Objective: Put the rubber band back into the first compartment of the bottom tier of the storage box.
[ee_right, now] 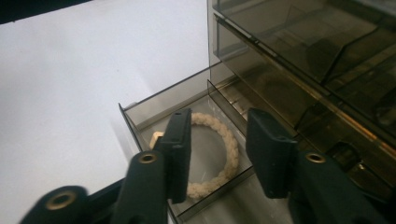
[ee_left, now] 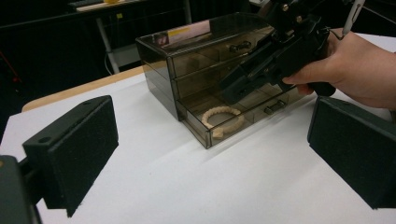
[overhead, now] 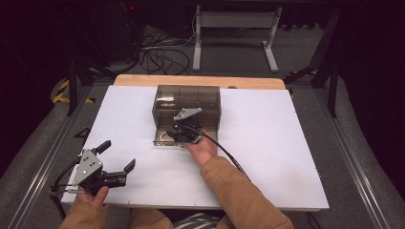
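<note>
A smoky see-through drawer cabinet (overhead: 187, 102) stands mid-table, and its bottom drawer (overhead: 159, 139) is pulled out toward me. In that drawer lies a beige braided rope ring (ee_right: 229, 140), also seen as the ring (ee_left: 223, 119) from the left gripper view. My right gripper (overhead: 177, 132) hangs over the open drawer, its jaws open a few centimetres on either side of the ring's near arc (ee_right: 219, 135), gripping nothing. Near the front left corner my left gripper (overhead: 116, 155) rests wide open and empty, facing the cabinet (ee_left: 205, 51) and the right gripper (ee_left: 275, 56).
The white board (overhead: 267, 143) covers the table, bare to the right and left of the cabinet. The upper drawers (ee_left: 224, 53) are closed. A table frame (overhead: 234, 28) and cables (overhead: 157, 52) lie on the floor beyond the far edge.
</note>
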Tool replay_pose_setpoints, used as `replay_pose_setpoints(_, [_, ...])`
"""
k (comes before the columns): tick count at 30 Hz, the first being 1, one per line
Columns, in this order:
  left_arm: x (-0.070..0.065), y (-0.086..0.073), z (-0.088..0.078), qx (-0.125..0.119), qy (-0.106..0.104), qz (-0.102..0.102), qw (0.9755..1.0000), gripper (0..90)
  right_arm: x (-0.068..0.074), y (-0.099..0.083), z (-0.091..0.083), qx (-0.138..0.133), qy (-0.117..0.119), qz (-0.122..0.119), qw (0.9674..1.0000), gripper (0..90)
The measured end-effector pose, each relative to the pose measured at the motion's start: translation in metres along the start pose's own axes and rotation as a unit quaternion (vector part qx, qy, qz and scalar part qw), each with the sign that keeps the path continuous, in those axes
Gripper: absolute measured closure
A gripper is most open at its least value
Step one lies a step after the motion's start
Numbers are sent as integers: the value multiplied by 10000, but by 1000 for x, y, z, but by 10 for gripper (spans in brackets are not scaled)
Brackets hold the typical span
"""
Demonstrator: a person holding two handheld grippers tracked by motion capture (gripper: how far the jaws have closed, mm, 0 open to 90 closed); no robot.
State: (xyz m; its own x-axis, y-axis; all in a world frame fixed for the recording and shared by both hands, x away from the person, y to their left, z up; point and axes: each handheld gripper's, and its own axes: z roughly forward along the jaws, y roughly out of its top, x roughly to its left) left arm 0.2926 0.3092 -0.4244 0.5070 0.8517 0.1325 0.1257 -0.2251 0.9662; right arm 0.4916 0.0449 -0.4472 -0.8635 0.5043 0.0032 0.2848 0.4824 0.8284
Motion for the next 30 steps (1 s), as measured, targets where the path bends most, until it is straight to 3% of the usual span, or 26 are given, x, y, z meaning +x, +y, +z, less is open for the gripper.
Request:
replay_pose_setpoints(5, [0, 0, 0, -6, 2, -13, 10000, 24, 2, 7, -12, -168, 106, -104, 9997, 379])
replay_pose_setpoints(7, [0, 0, 1, -7, -2, -8, 10000, 24, 6, 12, -20, -349, 168, -310, 9988, 248])
replay_pose_setpoints(8, [0, 0, 1, -5, -12, -10, 10000, 24, 8, 14, -23, -399, 189, -352, 9984, 224])
replay_pose_setpoints(21, [0, 0, 1, -13, 1, -6, 10000, 24, 9, 27, -61, -888, 264, -376, 9950, 136])
replay_pose_setpoints(30, [0, 0, 1, -6, -11, -3, 10000, 24, 8, 30, -74, -1020, 258, -400, 9936, 126])
